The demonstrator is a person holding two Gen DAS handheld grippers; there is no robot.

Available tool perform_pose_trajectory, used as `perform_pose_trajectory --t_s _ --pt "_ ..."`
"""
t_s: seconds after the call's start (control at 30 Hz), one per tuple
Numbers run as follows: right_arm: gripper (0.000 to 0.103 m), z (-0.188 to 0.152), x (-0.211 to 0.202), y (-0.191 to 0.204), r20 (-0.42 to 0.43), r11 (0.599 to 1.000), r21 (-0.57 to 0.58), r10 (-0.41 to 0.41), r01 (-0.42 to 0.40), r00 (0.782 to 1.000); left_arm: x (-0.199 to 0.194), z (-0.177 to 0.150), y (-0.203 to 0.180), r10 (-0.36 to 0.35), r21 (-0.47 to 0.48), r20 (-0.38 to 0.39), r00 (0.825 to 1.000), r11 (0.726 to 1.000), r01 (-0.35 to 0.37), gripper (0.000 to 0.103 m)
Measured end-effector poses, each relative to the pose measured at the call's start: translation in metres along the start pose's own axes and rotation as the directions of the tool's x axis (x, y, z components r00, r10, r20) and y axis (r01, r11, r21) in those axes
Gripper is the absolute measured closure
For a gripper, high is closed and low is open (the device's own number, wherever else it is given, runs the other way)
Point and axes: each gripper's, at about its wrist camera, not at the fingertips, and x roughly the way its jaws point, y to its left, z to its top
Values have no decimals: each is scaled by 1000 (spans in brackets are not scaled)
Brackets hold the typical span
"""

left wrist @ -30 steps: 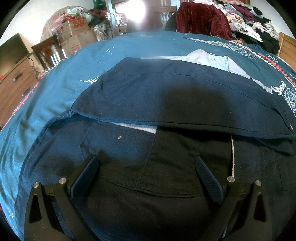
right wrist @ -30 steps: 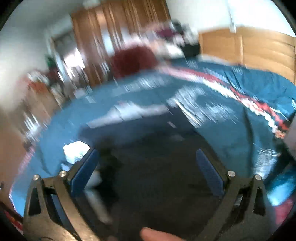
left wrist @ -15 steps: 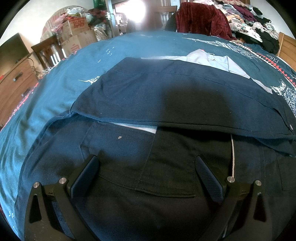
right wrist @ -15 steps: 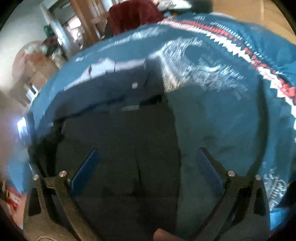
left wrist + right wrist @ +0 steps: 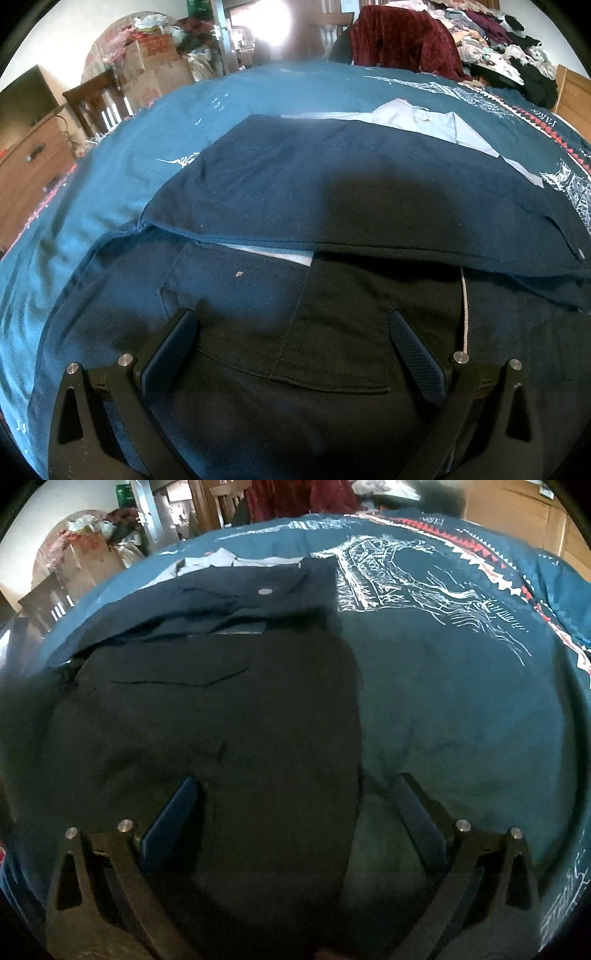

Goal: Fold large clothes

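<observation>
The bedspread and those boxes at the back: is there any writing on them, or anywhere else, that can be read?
Nothing can be read for certain.
Bedspread: white lettering along the red and white border and at the lower right edge, too distorted to read.
Cardboard boxes: red print, too small and blurred.
Dark trousers: no visible label text.

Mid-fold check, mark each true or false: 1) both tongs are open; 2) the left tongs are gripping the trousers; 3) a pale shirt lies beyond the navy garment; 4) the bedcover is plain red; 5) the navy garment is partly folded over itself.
1) True: the left tongs and the right tongs are both spread wide.
2) False: they hold nothing above the navy trousers.
3) True: the pale shirt lies beyond them.
4) False: the bedcover is teal with white drawings.
5) True: an upper layer overlaps the lower.
</observation>
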Motion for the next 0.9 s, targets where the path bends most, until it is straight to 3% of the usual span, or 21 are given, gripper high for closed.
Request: perform_pose_trajectory --t_s 0.17,0.2,0.27,0.3,0.4,0.43,0.5,0.53,0.57,0.63,0.67,0.7,0.73,0.77,0.8,0.83,0.9 --pt "0 3 2 5 -19 1000 -6 -15 15 1000 4 3 -7 23 15 -2 1000 1000 -23 0" --pt "0 4 3 7 -30 1000 -14 -25 25 999 4 5 -6 8 10 -9 1000 1000 -8 0" --pt "0 11 1 7 -71 1000 -24 -18 16 997 -2 11 4 -107 29 -13 994 994 108 1" --pt "0 15 -1 6 -92 1000 -26 -6 4 996 -9 15 13 -139 49 9 990 989 139 9" --pt "0 20 -26 1 -78 999 -17 45 -47 996 -51 33 51 -32 186 208 978 982 -8 10" --pt "0 20 -36 0 -66 998 -23 56 -57 996 -72 42 70 5 224 302 953 972 -76 9" --pt "0 17 -57 0 -45 997 -35 69 -70 997 -116 59 113 87 232 471 878 948 -218 0" --pt "0 13 -69 2 -35 996 -41 76 -77 997 -144 66 142 100 217 559 823 941 -261 0" --pt "0 9 -78 5 -30 996 -45 82 -83 996 -173 70 174 69 216 622 780 942 -256 0" --pt "0 -2 -94 14 -34 992 -59 112 -114 993 -212 70 231 13 221 657 753 952 -210 0" --pt "0 -7 -98 18 -46 989 -63 131 -134 990 -218 69 250 25 206 635 772 958 -200 0" --pt "0 -17 -99 21 -77 985 -64 158 -163 984 -219 67 272 61 167 576 815 967 -190 0" --pt "0 -24 -97 24 -105 981 -57 177 -184 979 -211 61 295 45 142 468 882 982 -126 0" --pt "0 -31 -93 26 -132 979 -44 194 -201 972 -201 50 311 -13 139 380 925 989 -43 0" --pt "1 -44 -84 26 -177 976 -22 210 -217 961 -187 32 323 -67 136 298 952 990 27 0" --pt "1 -51 -77 27 -209 976 -5 211 -217 955 -175 14 327 -69 146 246 967 989 34 0" --pt "15 -63 -68 30 -242 975 5 216 -221 946 -157 -17 326 -111 163 159 981 983 85 0"
